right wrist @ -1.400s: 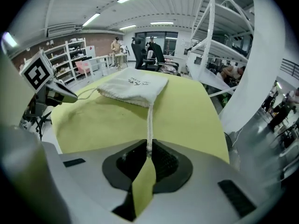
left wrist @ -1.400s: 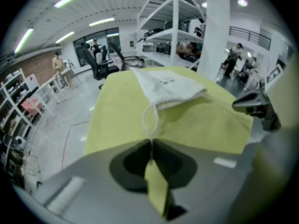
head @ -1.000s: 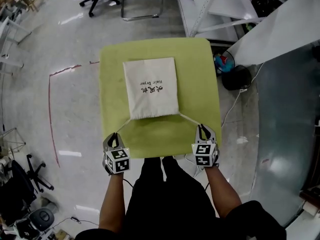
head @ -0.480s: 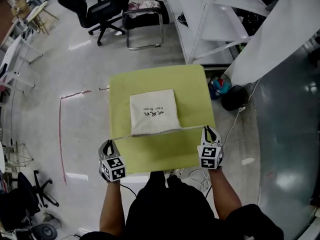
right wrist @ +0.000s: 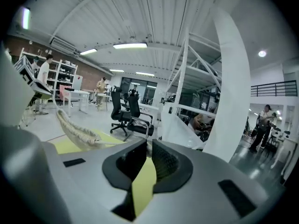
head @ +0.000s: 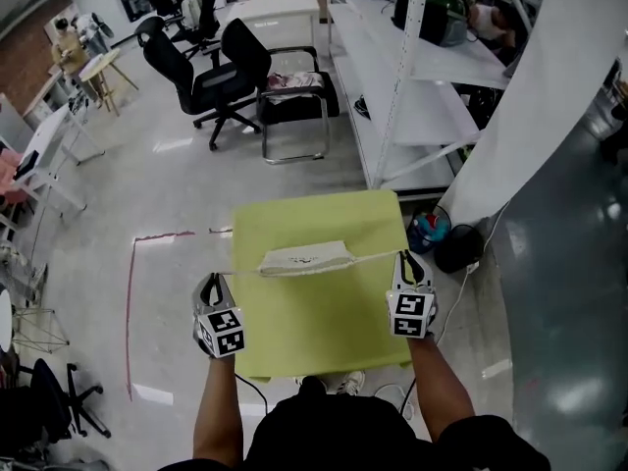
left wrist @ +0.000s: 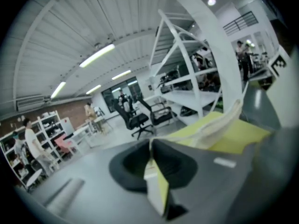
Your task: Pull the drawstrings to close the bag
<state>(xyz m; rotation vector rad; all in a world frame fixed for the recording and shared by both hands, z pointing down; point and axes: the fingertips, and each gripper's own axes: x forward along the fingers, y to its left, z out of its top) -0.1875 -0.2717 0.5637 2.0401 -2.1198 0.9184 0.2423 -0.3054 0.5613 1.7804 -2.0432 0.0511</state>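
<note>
The cream drawstring bag [head: 306, 258] sits bunched into a narrow strip on the yellow-green table [head: 314, 332]. Thin drawstrings [head: 371, 257] run taut from its two ends. My left gripper [head: 210, 284] is beyond the table's left edge, shut on the left string. My right gripper [head: 404, 259] is at the table's right edge, shut on the right string. In the left gripper view the string enters the closed jaws [left wrist: 150, 143] and the gathered bag [left wrist: 219, 125] hangs to the right. In the right gripper view the puckered bag [right wrist: 77, 132] lies left of the closed jaws [right wrist: 147, 147].
White metal shelving [head: 432, 96] stands behind the table on the right. Black office chairs [head: 211, 72] are on the floor behind it. A black round object [head: 458, 245] and cables lie beside the table's right edge. Red tape [head: 132, 312] marks the floor to the left.
Both grippers have pulled outward and up with the strings. The bag has gone from lying flat to a bunched strip with its mouth gathered. The head view has tilted up.
</note>
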